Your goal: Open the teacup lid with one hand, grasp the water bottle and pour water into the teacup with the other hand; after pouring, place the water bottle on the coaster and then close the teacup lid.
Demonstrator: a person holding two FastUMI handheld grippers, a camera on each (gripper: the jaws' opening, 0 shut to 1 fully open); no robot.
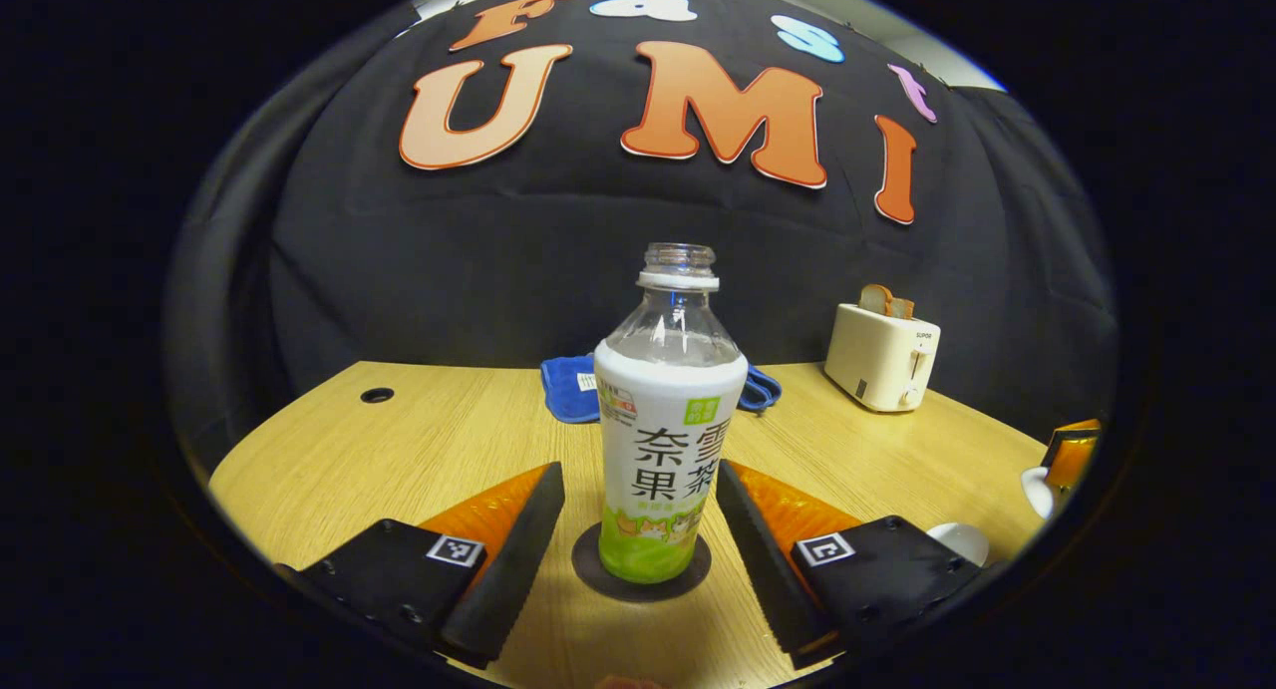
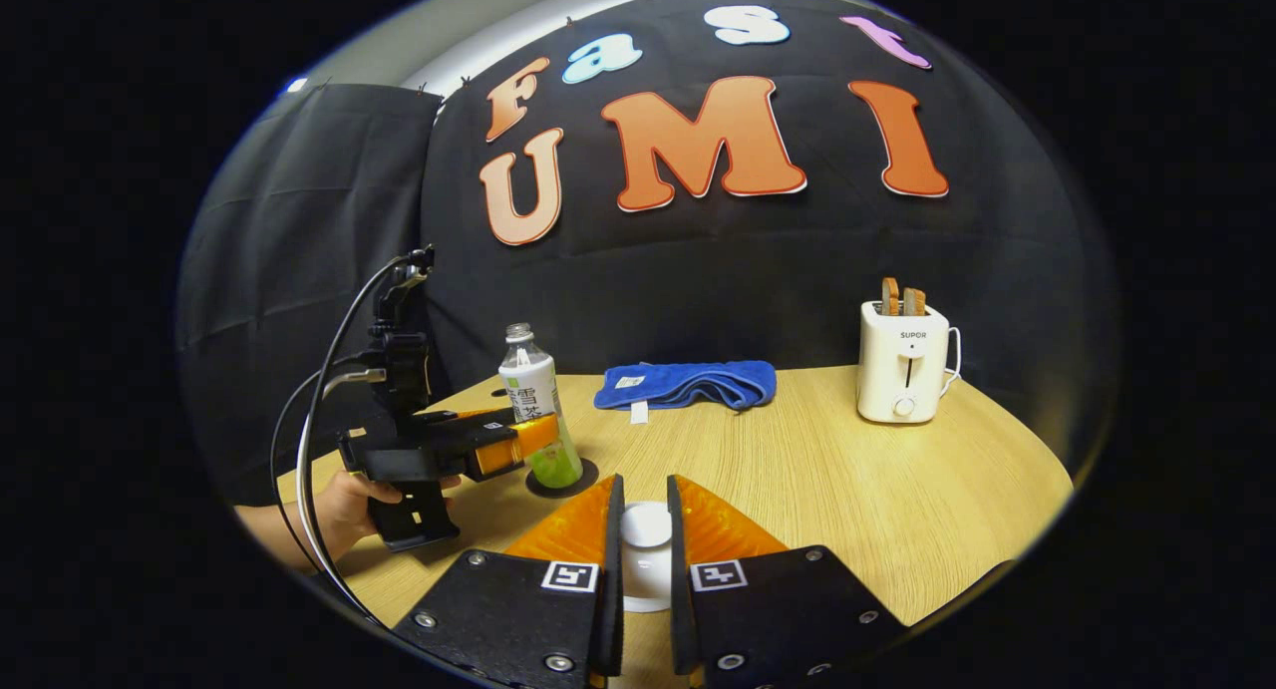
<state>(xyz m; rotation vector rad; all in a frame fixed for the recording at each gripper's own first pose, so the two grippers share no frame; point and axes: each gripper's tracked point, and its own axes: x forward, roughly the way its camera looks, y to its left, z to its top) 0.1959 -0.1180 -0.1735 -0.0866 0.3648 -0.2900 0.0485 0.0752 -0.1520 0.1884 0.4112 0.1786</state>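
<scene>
The left gripper (image 1: 638,529) is held level, its jaws wide apart either side of the water bottle (image 1: 666,440) on the coaster (image 1: 590,569), touching neither. The right gripper (image 2: 643,529) is clamped on the teacup lid (image 2: 646,522).

The water bottle (image 1: 669,420) stands on the coaster (image 1: 588,566) on the counter (image 1: 379,450), with the towel (image 1: 568,388) behind it and the toaster (image 1: 881,355) to its right.

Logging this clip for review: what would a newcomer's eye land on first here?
First, the uncapped water bottle standing on a dark round coaster, between the open fingers of the left claw. Next, in the right gripper view, the right claw closed around the white knob of the teacup lid. Behind, a cream toaster holding bread and a folded blue towel sit on the wooden table.
</scene>
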